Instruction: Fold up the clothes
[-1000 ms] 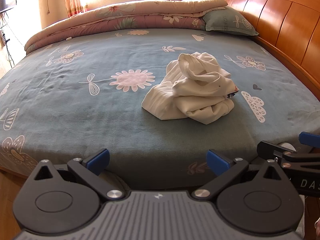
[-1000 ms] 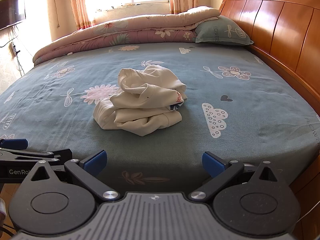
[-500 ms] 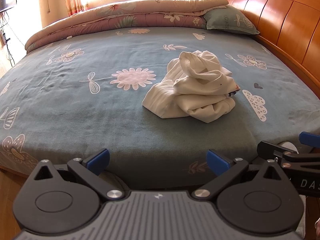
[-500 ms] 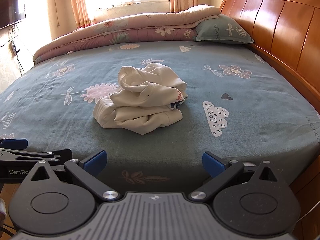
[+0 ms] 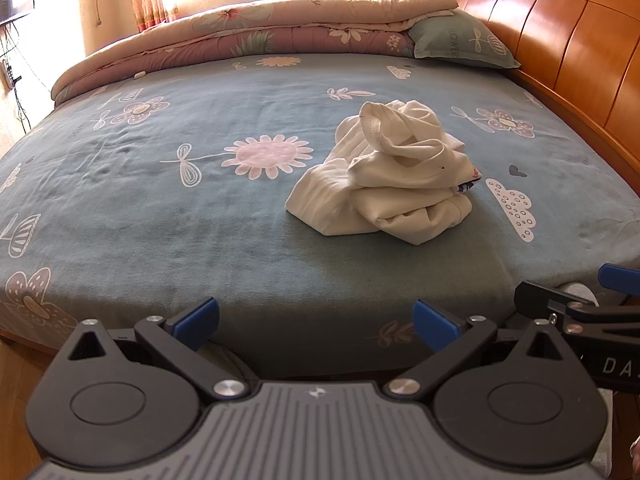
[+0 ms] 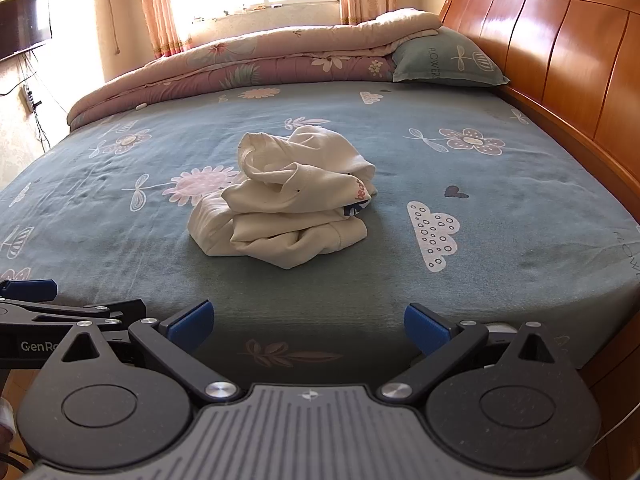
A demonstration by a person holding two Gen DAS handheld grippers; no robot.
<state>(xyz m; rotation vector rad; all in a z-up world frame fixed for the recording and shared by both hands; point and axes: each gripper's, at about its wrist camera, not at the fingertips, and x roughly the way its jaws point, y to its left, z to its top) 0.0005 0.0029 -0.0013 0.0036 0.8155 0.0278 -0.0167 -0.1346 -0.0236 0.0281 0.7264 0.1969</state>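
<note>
- On the blue floral bedsheet (image 5: 168, 216), a crumpled cream garment (image 5: 392, 184) is heaped, ahead of both grippers.
- Left gripper (image 5: 316, 320) and right gripper (image 6: 308, 322) are held spread, empty.
- The heap appears nearer the right gripper's axis.

We note the cream garment (image 6: 288, 204) as soft matt knit cloth. The bed sheet (image 6: 500, 184) is matt, slightly napped fabric. Headboard (image 6: 560, 52): glossy varnished wood. Each tool (image 5: 316, 318) (image 6: 306, 318) shows matt black plastic with bright metal pivots.
</note>
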